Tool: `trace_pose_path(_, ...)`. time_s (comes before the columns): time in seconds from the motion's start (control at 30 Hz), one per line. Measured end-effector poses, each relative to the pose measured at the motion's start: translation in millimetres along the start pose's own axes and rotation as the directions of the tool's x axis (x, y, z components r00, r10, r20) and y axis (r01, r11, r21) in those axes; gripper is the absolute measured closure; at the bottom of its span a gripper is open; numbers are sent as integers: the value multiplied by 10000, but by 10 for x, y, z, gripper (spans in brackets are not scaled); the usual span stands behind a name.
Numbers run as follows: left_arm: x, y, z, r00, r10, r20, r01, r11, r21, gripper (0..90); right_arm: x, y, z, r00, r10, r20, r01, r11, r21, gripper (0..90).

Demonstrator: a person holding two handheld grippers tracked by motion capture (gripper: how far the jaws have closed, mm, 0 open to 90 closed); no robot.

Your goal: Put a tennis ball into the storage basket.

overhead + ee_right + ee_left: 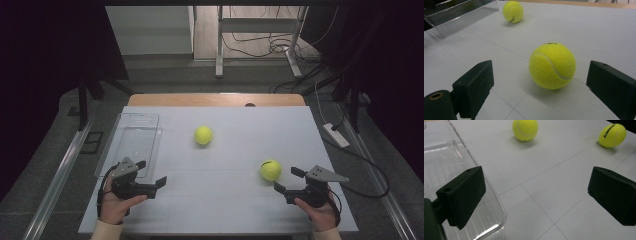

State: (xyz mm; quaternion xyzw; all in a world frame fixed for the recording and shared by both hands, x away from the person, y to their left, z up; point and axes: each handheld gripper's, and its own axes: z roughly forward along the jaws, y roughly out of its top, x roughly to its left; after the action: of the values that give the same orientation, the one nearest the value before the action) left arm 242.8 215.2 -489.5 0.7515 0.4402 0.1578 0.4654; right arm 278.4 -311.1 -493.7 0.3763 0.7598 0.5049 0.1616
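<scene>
Right gripper fingers spread — tennis ball just ahead, untouched.

Two balls and a tray sitting on the table

The near ball is lying just ahead of the right gripper, the far ball is sitting mid-table, and the tray is lying along the left edge beside the left gripper.

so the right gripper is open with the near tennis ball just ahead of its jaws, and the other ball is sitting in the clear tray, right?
Not quite: the other ball lies on the white table, beside the clear tray, as the high view shows. The right gripper is open, with the near tennis ball just ahead.
</scene>
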Motion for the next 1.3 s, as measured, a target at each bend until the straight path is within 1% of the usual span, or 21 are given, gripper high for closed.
trace_pose_path(0.27, -32, 12, 19, 9999, -100, -41, 100, 9999, 68, 27, -60, 3, 4, 9999, 168, -12, -168, 9998, -100, 75)
trace_pose_path(0.57, -17, 30, 12, 9996, -251, -117, 252, 9997, 77, 32, -77, 3, 22, 9997, 232, -46, -232, 9997, -110, 78)
trace_pose_path(0.8, -63, 81, 26, 9998, -146, -119, 148, 9997, 177, 36, -75, 2, 16, 9997, 227, -35, -227, 9997, -63, 80)
trace_pose_path(0.87, -107, 125, 16, 9998, 53, -192, -48, 9996, 288, 35, -73, 0, 13, 9998, 192, -27, -192, 9998, -47, 80)
trace_pose_path(0.97, -150, 174, 1, 9999, 110, -41, -108, 9992, 376, 36, -57, -24, 7, 9999, 163, -48, -163, 9999, 24, 81)
trace_pose_path(1.03, -170, 206, -7, 9998, 207, -59, -204, 9987, 460, 36, -44, -27, 7, 9999, 126, -83, -126, 9999, 64, 81)
trace_pose_path(1.3, -131, 310, 12, 9998, 211, -43, -208, 9977, 651, 37, -44, -35, 5, 9998, 181, -52, -180, 9998, 82, 80)
